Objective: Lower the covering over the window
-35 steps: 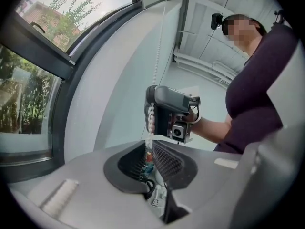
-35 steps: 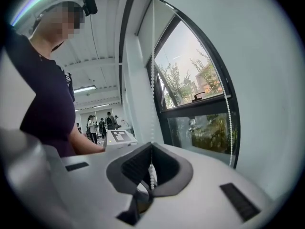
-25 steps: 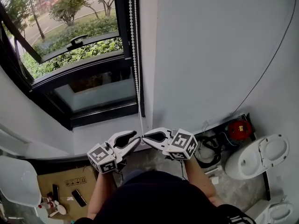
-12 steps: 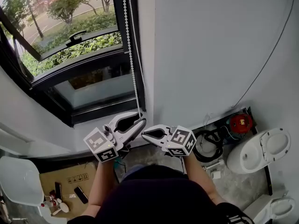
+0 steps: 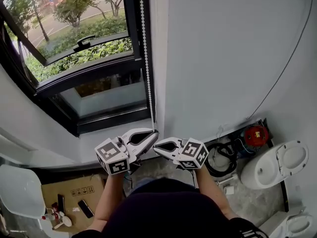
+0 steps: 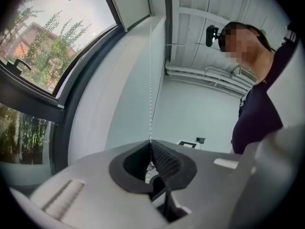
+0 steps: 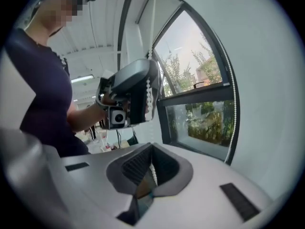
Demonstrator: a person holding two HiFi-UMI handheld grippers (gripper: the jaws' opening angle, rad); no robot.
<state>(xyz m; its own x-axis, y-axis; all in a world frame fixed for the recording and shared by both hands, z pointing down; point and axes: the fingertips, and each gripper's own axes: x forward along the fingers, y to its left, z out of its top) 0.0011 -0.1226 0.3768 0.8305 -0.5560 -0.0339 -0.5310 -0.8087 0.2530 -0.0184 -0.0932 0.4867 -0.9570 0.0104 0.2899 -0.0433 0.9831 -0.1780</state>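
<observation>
Grey wall (image 5: 223, 53) right of the dark-framed window (image 5: 84, 78), sash tilted open. Blind (image 6: 131, 1) sits high at the window top, glass mostly uncovered. Toilet (image 5: 276, 165) on the floor, lower right. Left gripper (image 5: 155, 132) just above right gripper (image 5: 155, 146), tips nearly touching. Bead chain (image 5: 146, 58) hangs along the frame's right edge. Left fingers just closed, clenched on the chain; right fingers clenched on it below.

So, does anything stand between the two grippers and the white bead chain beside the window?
Nothing visible does. The left gripper has just closed its jaws on the white bead chain, and the right gripper is shut on it lower down.
</observation>
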